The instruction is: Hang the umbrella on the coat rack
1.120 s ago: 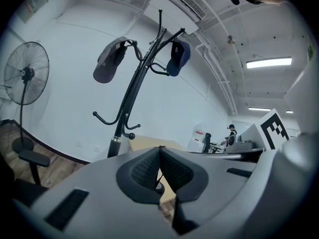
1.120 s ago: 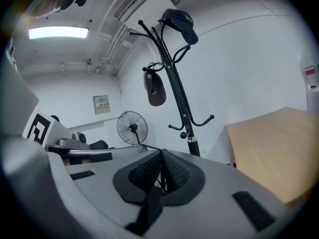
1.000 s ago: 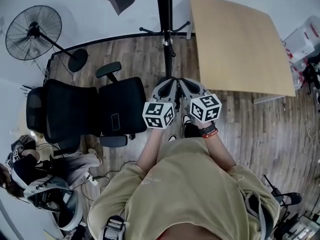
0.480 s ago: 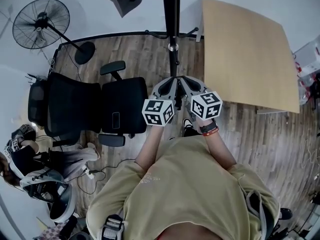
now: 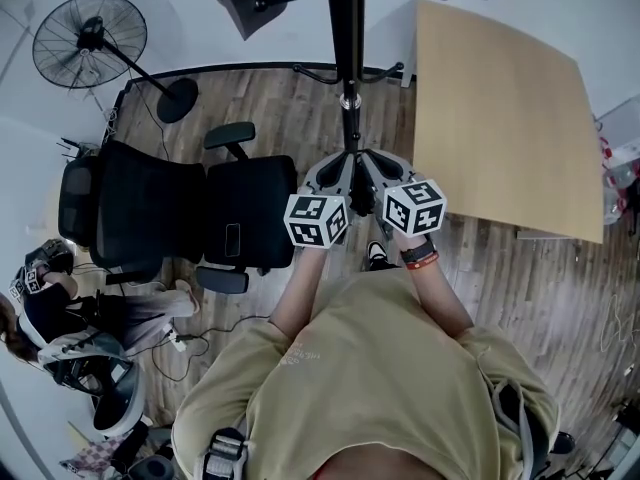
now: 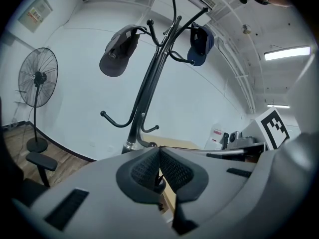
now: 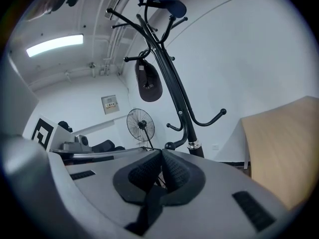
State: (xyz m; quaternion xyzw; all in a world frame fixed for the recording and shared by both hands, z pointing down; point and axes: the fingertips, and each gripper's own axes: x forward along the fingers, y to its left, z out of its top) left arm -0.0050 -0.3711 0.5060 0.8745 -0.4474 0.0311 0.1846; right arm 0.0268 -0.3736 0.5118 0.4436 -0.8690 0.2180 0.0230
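Your gripper views show what the head view hides: left gripper (image 6: 159, 158) and right gripper (image 7: 162, 159) jaws both clenched on a dark strap (image 7: 148, 203), which hangs downward at lower centre. The umbrella body cannot be made out. The coat rack (image 5: 348, 28) stands upright at top centre.

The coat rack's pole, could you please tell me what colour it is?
The coat rack pole is black; the left gripper view shows it best.

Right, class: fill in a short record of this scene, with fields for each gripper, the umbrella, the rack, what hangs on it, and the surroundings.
right gripper: jaws shut, pinching a dark strap
left gripper: jaws shut, dark strap between them too
umbrella: body not in view
coat rack: upright, straight ahead of both grippers
on rack: grey cap, blue cap
surroundings: wooden desk to the right, office chair to the left
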